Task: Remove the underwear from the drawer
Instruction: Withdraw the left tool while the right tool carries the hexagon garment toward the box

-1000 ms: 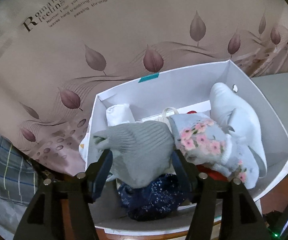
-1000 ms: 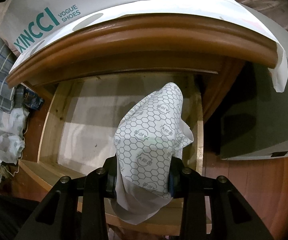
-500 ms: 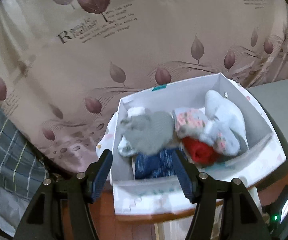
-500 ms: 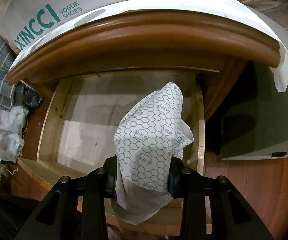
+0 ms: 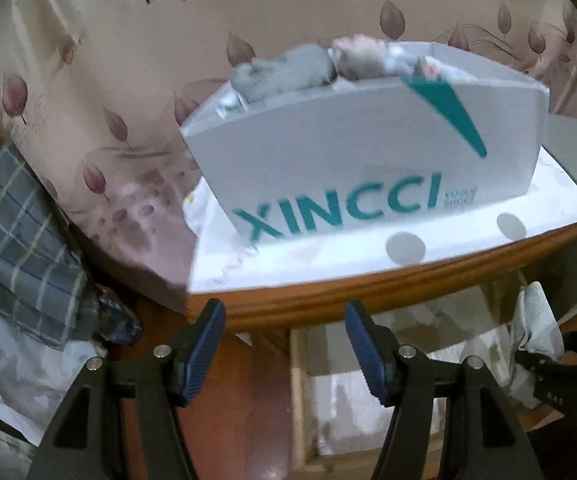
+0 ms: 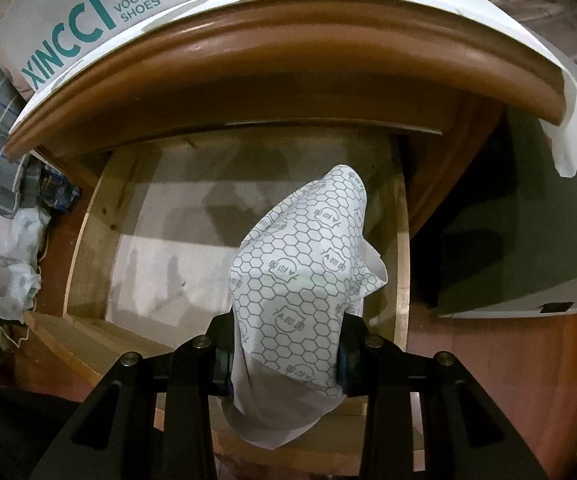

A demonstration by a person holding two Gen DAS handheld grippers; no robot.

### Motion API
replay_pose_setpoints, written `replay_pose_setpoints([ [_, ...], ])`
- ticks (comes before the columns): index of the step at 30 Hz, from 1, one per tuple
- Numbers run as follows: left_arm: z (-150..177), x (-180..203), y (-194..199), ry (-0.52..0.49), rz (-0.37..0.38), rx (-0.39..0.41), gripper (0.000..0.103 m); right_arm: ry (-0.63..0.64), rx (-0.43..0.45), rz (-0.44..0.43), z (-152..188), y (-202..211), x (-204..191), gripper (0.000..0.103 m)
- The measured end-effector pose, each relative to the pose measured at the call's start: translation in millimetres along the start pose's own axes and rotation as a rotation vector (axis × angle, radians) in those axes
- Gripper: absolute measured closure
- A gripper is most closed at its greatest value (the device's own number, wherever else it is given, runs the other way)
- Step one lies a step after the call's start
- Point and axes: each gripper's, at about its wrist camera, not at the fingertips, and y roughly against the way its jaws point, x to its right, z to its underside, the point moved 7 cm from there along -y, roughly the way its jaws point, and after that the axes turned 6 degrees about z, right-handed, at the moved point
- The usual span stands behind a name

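Shoebox [image 5: 368, 152] on cabinet top [image 6: 288, 60]; open drawer [image 6: 148, 248] below, bedding [image 5: 20, 216] left.

Dim rm: leaf-print wall cloth [image 5: 136, 92], brown wood nightstand top [image 6: 288, 44], plaid fabric [image 5: 12, 220], maybe bedding.

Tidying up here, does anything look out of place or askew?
The white sheet under the shoe box droops past the cabinet top's right corner, and grey clothes bulge above the box rim.

Glossy varnished wood cabinet top [image 6: 328, 52], matt cardboard shoebox [image 5: 348, 152], raw pale wood drawer [image 6: 88, 240]
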Motion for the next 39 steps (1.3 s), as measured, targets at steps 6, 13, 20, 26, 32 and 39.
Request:
replay_pose_setpoints([
  [6, 11.1, 3.4, -25.5, 0.056, 0.041, -0.022, 0.039, 0.012, 0.021, 0.014, -2.0, -1.7, -3.9, 0.070],
  [13, 10.0, -8.9, -29.9, 0.044, -0.047, -0.014, 0.039, 0.025, 0.047, -0.009, -3.5, 3.6, -9.4, 0.070],
  [20, -0.7, -17.7, -18.5, 0.091, -0.030, 0.021, 0.039, 0.061, 0.074, -0.045, -4.4, 19.3, -22.3, 0.070],
  [26, -2.5, -28.2, -14.4, 0.136, -0.009, 0.019, 0.039, 0.127, 0.087, -0.012, -3.8, 35.3, -37.3, 0.070],
  [32, 0.4, -50.6, -17.3, 0.215, -0.008, 0.003, 0.039, 0.161, 0.113, -0.018, -11.5, 65.7, -50.8, 0.070],
  [39, 2.5, -61.8, -14.6, 0.225, -0.059, 0.002, 0.039, 0.160, 0.159, -0.074, -29.9, 115.8, -62.6, 0.070],
])
